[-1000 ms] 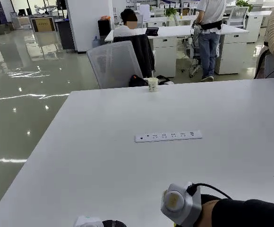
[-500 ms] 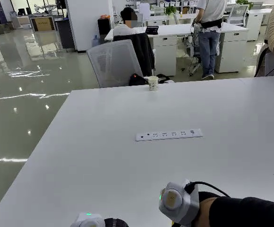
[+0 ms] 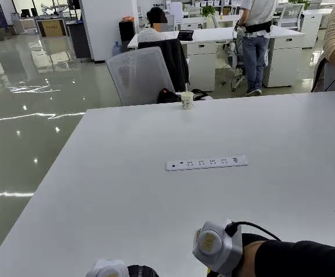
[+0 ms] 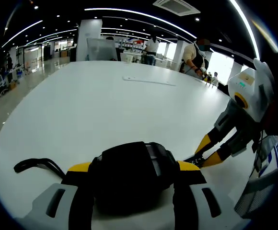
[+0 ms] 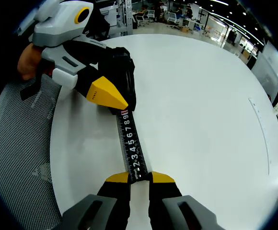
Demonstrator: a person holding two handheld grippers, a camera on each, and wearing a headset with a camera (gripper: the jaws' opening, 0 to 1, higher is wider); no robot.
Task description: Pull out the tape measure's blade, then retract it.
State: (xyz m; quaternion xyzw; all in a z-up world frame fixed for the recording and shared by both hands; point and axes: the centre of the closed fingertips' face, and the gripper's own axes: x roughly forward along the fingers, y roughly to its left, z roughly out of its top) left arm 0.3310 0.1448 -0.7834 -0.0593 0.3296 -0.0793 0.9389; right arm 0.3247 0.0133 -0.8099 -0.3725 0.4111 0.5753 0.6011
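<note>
The tape measure (image 5: 123, 67), a black case, lies on the white table (image 3: 127, 190), well to our side of the power strip (image 3: 207, 163). Our left gripper (image 4: 134, 166) is clamped on the case, a yellow-tipped jaw on either flank. A short run of blade (image 5: 131, 143) lies flat on the table, numbers up, and our right gripper (image 5: 140, 178) is pinched tight on its end.

Against a second ago we find little changed. In the head view the power strip and the paper cup (image 3: 187, 100) beyond it sit slightly higher, which is our head tipping, not the things moving. Both grippers stay at the bottom edge, about as far from the strip as before. We cannot tell whether the blade's length has changed.
</note>
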